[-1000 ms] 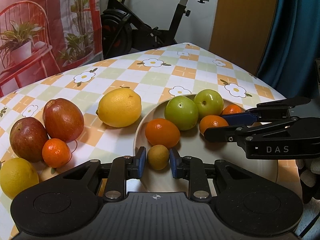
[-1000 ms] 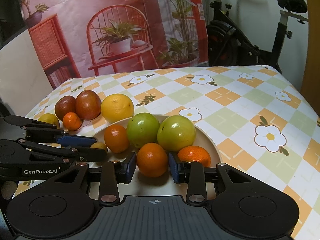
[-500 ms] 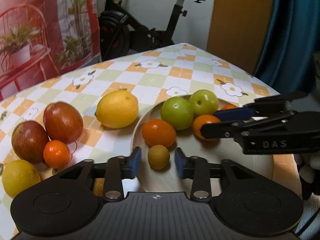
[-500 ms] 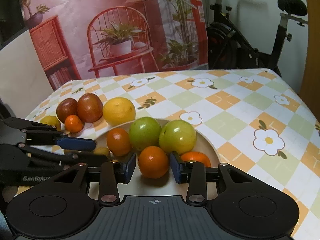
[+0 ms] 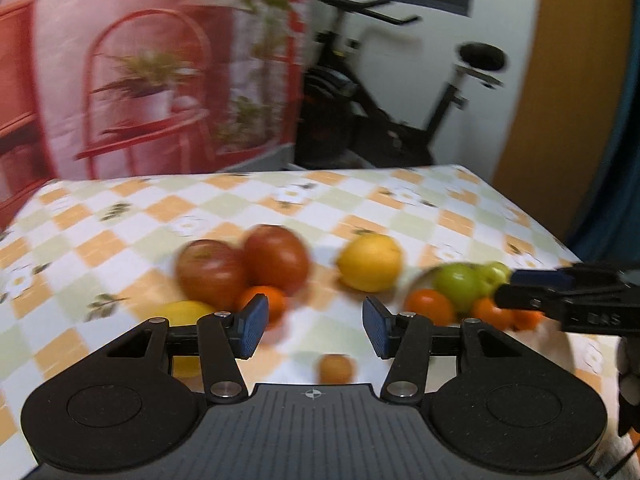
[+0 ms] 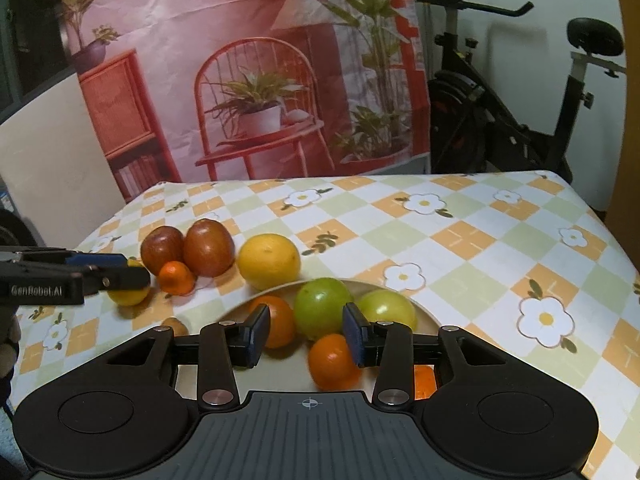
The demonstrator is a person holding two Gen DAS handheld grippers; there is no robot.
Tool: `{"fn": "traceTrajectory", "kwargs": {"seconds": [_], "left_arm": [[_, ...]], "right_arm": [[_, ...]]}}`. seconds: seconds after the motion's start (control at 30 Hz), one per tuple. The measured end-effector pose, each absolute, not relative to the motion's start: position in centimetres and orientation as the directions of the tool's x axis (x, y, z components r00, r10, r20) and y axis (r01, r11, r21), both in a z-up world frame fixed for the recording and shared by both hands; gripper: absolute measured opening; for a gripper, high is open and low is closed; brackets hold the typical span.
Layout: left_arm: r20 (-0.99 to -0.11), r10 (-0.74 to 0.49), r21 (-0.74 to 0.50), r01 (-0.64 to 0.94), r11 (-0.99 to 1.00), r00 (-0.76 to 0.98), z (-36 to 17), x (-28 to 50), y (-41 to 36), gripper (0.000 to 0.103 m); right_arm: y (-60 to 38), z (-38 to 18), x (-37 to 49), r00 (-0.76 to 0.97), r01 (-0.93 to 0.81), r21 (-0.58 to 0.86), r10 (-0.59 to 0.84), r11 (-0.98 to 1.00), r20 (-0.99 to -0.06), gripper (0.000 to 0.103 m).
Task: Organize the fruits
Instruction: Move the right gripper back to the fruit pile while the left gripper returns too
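Now the left gripper (image 5: 312, 326) hangs above the checked tablecloth (image 6: 460, 240) with its jaws opening and nothing between the blue pads; the left wrist view is blurred. A small brownish fruit (image 5: 335, 368) shows just below and behind those pads in that view, and whether it rests on the cloth cannot be told. In the right wrist view it sits on the cloth just left of the plate (image 6: 426, 316). Further left on the table lie two red apples (image 6: 208, 246), touching each other, with a small mandarin (image 6: 176, 277) against their near side and a lemon (image 6: 128, 294) partly hidden behind the left gripper's fingers. A large yellow citrus (image 6: 269, 261) sits just beyond the plate's far rim. On the plate are two green apples (image 6: 322, 307) side by side, an orange (image 6: 276, 320) to their left, and another orange (image 6: 330, 360) nearer the camera. The right gripper (image 6: 306, 336) is over the plate with its jaws parted; its right pad overlaps the near orange's edge, and whether it touches cannot be told. A further orange fruit (image 6: 424, 380) peeks out under the right finger.
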State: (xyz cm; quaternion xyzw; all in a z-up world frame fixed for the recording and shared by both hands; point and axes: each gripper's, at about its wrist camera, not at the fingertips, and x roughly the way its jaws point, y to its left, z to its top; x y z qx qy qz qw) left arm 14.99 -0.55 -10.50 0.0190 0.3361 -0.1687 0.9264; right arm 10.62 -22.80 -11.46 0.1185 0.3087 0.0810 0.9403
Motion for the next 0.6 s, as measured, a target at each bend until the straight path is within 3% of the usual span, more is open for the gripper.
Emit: {"fn": "traceTrajectory", "kwargs": {"seconds": [0.3,0.6], "left_arm": [[-0.631,-0.193,-0.097,0.171,0.981,0.752,-9.8,15.1,4.0,0.055],[-0.632,-0.166,-0.127,0.111,0.986,0.757,-10.4,14.3,6.6,0.055]], "right_arm": [[-19.5,-11.2,12.2,0.765,-0.154,0.267,0.286,0.951,-0.578,0.037],[-13.5,-11.4,14.7,0.699,-0.311,0.198,0.365,0.93,-0.615,0.037]]}}
